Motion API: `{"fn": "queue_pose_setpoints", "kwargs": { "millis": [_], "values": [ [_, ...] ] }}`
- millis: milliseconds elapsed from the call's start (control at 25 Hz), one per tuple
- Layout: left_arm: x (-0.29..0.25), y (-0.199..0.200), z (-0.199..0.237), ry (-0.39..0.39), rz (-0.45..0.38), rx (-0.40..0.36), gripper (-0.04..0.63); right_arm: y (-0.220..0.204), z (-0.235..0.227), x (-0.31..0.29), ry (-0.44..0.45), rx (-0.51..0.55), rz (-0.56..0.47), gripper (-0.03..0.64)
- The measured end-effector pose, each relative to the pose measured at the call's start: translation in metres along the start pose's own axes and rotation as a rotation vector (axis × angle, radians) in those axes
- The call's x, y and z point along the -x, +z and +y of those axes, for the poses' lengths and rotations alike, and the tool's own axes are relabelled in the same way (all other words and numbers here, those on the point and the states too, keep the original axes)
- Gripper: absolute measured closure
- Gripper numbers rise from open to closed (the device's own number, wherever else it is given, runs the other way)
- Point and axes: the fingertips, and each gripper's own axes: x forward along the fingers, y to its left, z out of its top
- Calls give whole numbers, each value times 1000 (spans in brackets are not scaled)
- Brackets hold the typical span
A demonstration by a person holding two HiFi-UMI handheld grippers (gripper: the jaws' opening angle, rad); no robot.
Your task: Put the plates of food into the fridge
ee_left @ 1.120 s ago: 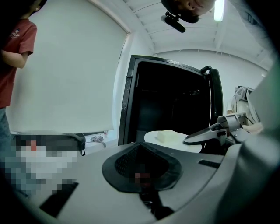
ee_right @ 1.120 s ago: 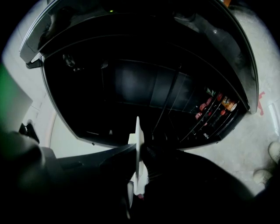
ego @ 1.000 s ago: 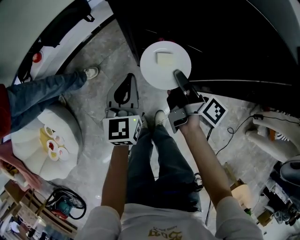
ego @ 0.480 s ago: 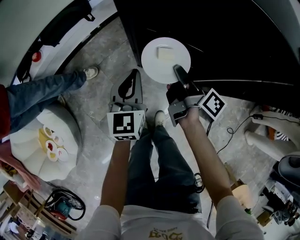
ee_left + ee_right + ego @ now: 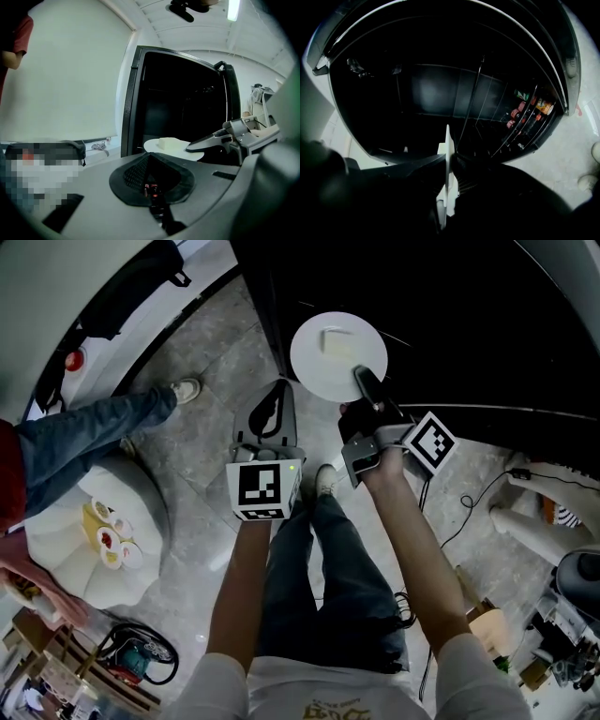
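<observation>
**Plate's at the fridge mouth, not in yet**

Left gripper (image 5: 269,413) is pinched together and empty (just tagging along). Right gripper (image 5: 362,381) clamps the rim of the plate (image 5: 323,367), which is hovering before the open fridge (image 5: 469,324). Next, I'd guess: keep it level and slide it onto a wire shelf (image 5: 487,112).

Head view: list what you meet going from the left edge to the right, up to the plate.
round white stool → bystander's white shoe → left gripper → white plate
</observation>
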Motion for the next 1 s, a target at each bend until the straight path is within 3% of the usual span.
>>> {"fn": "queue_pose_setpoints", "kwargs": {
  "millis": [1000],
  "values": [
    [-51, -15, 1, -31, 27, 41, 595, 14, -28, -46, -34, -57, 2, 591]
  ]
}}
